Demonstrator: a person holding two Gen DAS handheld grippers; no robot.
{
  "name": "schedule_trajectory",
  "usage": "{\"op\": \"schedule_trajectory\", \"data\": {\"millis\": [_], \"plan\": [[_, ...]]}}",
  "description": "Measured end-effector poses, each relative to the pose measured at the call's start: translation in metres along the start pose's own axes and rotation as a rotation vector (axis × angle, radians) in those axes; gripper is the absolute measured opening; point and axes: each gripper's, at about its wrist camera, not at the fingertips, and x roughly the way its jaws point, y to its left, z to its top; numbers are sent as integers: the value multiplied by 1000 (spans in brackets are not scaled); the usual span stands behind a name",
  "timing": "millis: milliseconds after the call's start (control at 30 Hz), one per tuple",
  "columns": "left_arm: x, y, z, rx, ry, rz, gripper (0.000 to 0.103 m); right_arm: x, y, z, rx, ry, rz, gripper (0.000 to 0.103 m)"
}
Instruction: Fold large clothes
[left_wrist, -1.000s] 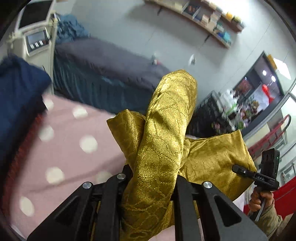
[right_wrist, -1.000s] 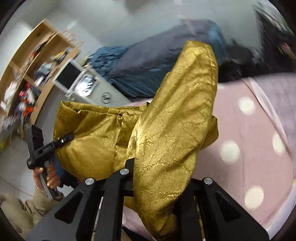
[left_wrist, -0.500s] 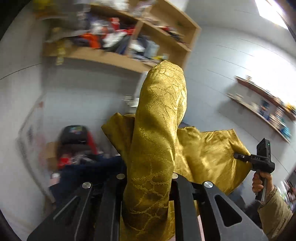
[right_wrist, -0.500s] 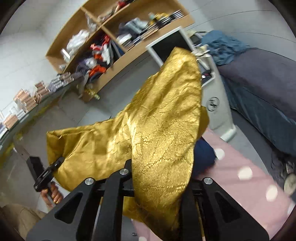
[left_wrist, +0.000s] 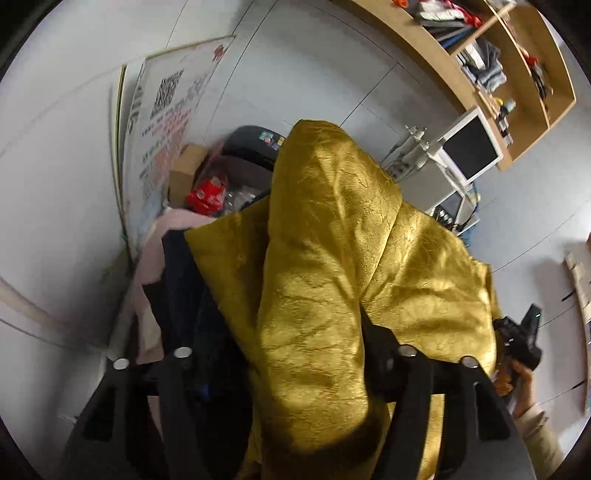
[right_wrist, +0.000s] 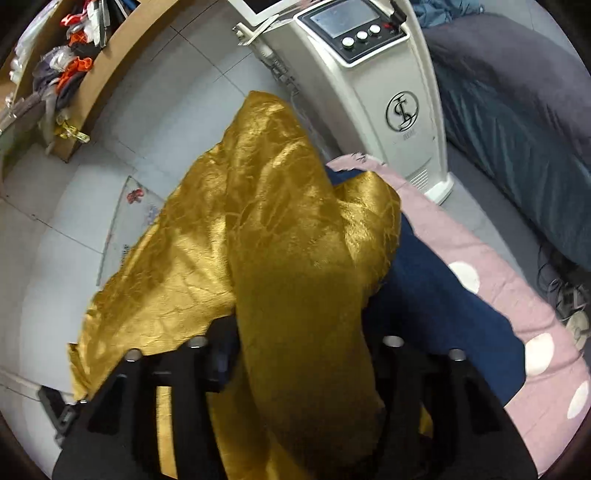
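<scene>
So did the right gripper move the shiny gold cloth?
Yes. The right gripper swung downward with the gold cloth: the white machine, previously small, looms above it.

Gold cloth (right_wrist: 280, 240) blocks ahead — white machine (right_wrist: 384, 96) crowds the pink spotted cover's (right_wrist: 517, 295) far corner.

left gripper (left_wrist: 310, 354): jaws clamped, raised | right gripper (right_wrist: 306, 350): jaws clamped, raised

Both grippers: matte black plastic, angular ribbed finger frames w/ triangular cut-outs, round silver screw heads across the tops. Left gripper (left_wrist: 310, 365), right gripper (right_wrist: 295, 354). Person's right hand (left_wrist: 517, 380): bare skin, beige sleeve at wrist.
</scene>
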Motion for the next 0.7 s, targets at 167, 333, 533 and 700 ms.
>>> {"op": "schedule_trajectory", "data": {"millis": [167,333,533,700], "plan": [[-5,-6,3,40,-51,138,96,-4,-11,-10,20,-30,-21,70],[-41,-26,21,74,-130,221,96,-37,1,-10,-2,-130,-127,77],[-98,-94,18,265,-202,318,97,-97,62,-21,-177,-204,-278,90],[-98,-146,-20,389,-22,283,97,-117,128,-63,-406,-49,-287,97]]}}
